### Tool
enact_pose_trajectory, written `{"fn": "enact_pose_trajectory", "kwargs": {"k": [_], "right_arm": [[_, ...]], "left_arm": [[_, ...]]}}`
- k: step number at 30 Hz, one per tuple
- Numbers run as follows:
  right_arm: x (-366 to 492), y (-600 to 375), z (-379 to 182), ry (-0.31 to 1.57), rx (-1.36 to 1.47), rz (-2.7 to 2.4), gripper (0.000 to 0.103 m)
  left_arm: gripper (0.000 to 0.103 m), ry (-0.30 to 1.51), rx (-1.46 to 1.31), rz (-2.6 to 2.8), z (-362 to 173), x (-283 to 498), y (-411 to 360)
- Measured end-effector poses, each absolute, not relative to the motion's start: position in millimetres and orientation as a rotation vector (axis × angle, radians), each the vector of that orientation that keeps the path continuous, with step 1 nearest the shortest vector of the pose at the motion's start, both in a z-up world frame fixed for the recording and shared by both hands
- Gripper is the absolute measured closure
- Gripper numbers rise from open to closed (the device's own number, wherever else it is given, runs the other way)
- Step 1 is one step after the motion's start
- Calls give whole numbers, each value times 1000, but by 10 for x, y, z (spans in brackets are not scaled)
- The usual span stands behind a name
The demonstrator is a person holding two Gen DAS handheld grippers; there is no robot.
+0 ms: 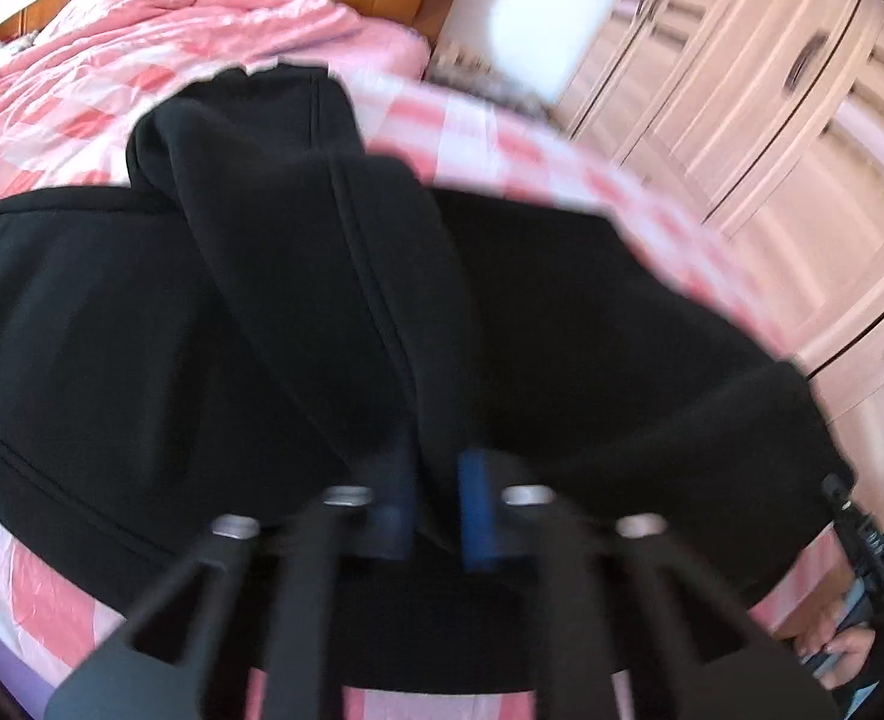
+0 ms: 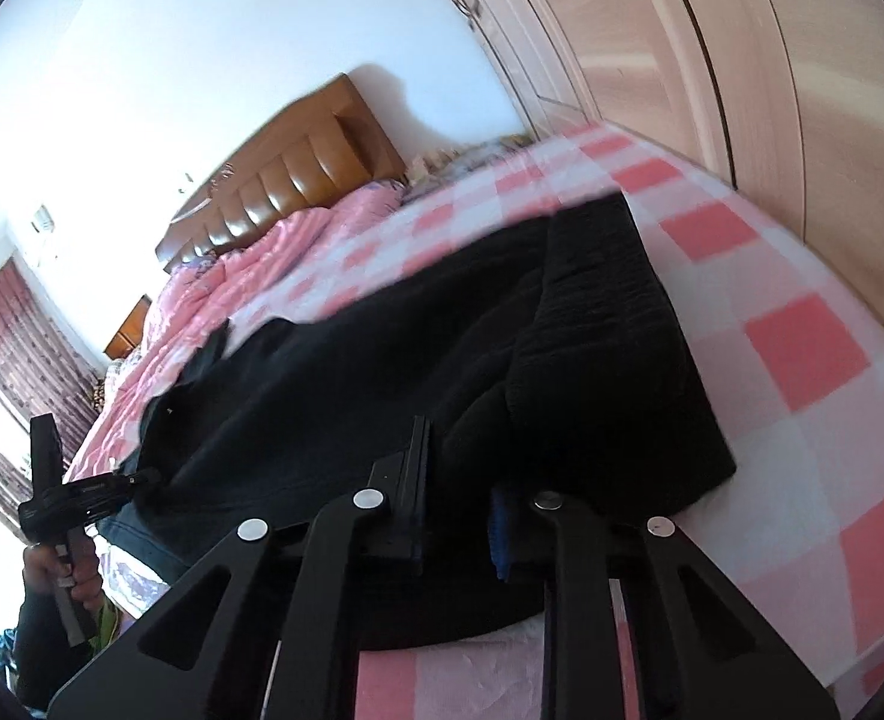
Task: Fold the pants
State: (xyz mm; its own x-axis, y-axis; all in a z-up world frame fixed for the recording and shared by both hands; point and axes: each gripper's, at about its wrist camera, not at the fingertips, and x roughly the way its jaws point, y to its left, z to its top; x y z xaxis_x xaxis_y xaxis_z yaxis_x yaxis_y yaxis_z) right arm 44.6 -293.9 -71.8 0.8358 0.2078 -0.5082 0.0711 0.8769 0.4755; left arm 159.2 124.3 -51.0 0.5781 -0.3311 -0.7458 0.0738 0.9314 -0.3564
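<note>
My left gripper (image 1: 433, 504) pinching fold of black fleece pants (image 1: 298, 312); my right gripper (image 2: 460, 510) clamping waistband end, garment lying across pink-checked bedsheet (image 2: 802, 354) near wardrobe-side edge.

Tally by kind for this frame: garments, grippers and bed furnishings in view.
Black pants: 1
Grippers: 2, left gripper and right gripper, each clamping pants fabric
Checked sheet: 1
Pink quilt: 1
Headboard: 1
Total: 6
</note>
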Motion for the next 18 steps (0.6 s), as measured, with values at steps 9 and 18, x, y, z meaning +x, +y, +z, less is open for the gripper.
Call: {"fn": "enact_pose_trajectory", "kwargs": {"k": [9, 18], "right_arm": [[269, -2978, -859, 628, 472, 85, 81], [194, -2976, -842, 614, 498, 105, 82]], "left_arm": [[94, 759, -190, -213, -449, 906, 1358], [94, 728, -95, -161, -594, 812, 1266]]}}
